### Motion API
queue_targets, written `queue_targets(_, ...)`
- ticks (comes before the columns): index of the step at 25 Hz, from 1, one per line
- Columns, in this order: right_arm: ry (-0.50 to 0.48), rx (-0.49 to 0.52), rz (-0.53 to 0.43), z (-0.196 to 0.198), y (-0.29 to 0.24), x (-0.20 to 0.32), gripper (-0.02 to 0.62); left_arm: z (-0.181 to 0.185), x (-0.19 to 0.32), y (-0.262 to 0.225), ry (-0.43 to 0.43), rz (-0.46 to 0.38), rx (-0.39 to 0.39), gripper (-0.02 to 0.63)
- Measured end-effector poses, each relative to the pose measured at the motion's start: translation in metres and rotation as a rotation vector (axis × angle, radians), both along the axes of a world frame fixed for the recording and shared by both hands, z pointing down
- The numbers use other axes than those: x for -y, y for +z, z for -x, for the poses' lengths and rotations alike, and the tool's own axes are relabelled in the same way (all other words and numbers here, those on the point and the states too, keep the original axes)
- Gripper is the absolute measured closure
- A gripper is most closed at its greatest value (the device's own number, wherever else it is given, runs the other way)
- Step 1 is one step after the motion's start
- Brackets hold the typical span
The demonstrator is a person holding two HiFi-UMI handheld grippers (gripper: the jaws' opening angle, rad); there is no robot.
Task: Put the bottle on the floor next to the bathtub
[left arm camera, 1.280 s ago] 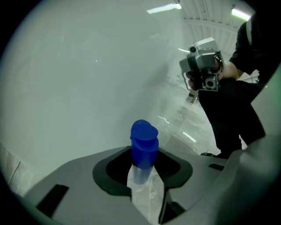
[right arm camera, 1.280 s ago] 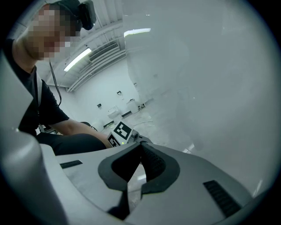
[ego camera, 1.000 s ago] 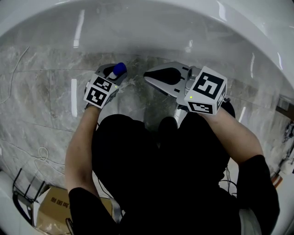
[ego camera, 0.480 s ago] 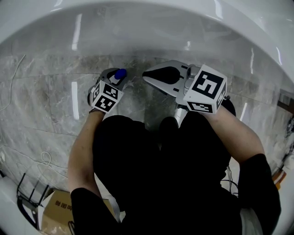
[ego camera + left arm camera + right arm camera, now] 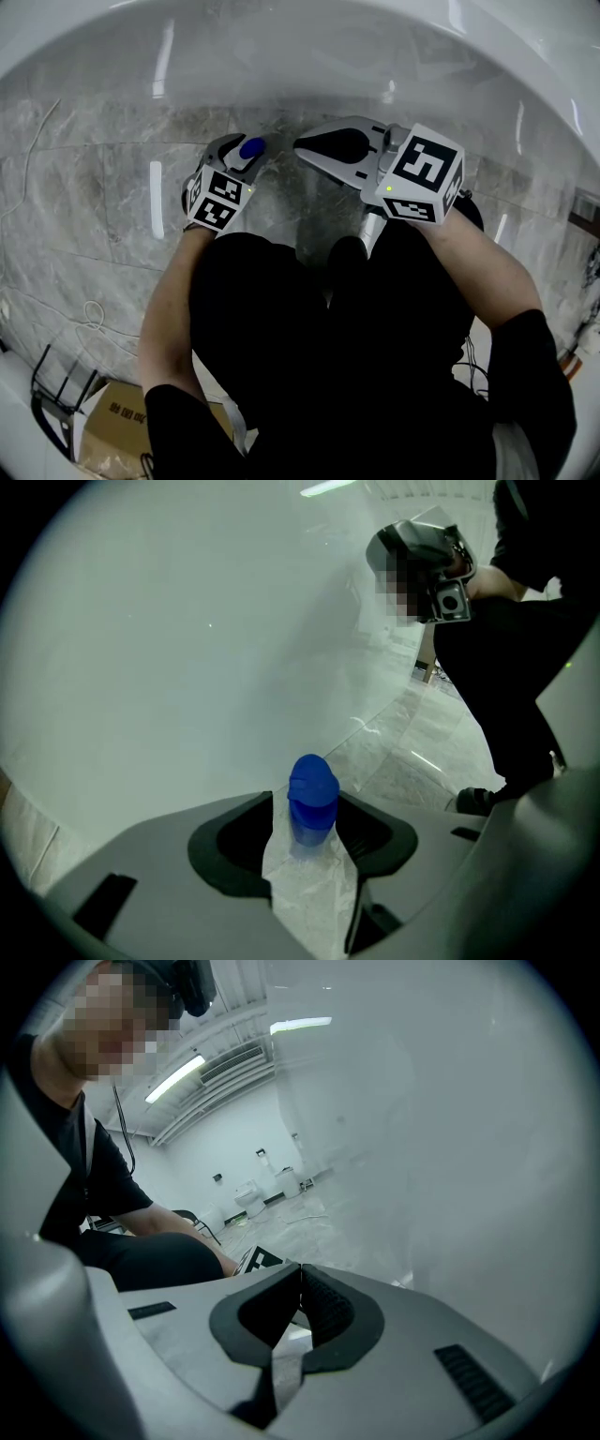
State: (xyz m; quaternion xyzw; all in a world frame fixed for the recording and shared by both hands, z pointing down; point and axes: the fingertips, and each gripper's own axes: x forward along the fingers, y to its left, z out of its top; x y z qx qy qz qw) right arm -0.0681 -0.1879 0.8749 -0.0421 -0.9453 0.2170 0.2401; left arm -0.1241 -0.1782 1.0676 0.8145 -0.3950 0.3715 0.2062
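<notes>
The bottle, with a blue cap and a clear body, stands upright on the marble floor close to the white bathtub wall. My left gripper surrounds it. In the left gripper view the bottle sits between the jaws of the left gripper, which are opening. A strip of floor shows between the left pad and the cap. My right gripper hovers just right of the bottle. In the right gripper view the right gripper is shut, its tips together and holding nothing.
The curved tub wall fills the space ahead. A cardboard box and a black wire rack sit behind at the lower left. A thin cable lies on the floor to the left. The person's shoe is below the grippers.
My left gripper has shifted slightly right and lower with the bottle between its jaws. The right gripper has barely moved.
</notes>
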Motion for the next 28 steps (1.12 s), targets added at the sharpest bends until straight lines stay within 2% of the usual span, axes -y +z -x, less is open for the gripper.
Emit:
queue_targets(4,0.007,-0.013,-0.041,0.005,-0.001,0.003,0.568,0.007,0.005,-0.016,-0.044,-0.031,-0.035,0.353)
queue_targets(11,0.032,-0.032,-0.047,0.010,0.006,0.016,0.568,-0.001,0.014,-0.056,-0.031,-0.062,-0.201,0.351)
queue_targets(14,0.032,-0.013,-0.033,0.018,-0.001,0.012,0.568,0.001,0.017,-0.078,-0.032,-0.095,-0.247,0.351)
queue_targets(17,0.026,0.009,-0.035,0.026,-0.007,0.012,0.568,0.010,0.026,-0.102,-0.058,-0.145,-0.274,0.353)
queue_targets(19,0.037,0.004,-0.036,0.027,-0.007,0.014,0.568,0.018,0.032,-0.122,-0.097,-0.181,-0.323,0.358)
queue_targets(22,0.057,-0.015,-0.047,0.025,-0.006,0.017,0.568,0.028,0.037,-0.155,-0.157,-0.224,-0.416,0.386)
queue_targets(24,0.072,-0.015,-0.065,0.022,-0.018,0.019,0.568,0.029,0.036,-0.176,-0.173,-0.245,-0.443,0.409)
queue_targets(28,0.111,0.055,-0.150,0.022,-0.082,0.016,0.568,0.024,0.028,-0.236,-0.231,-0.272,-0.494,0.537)
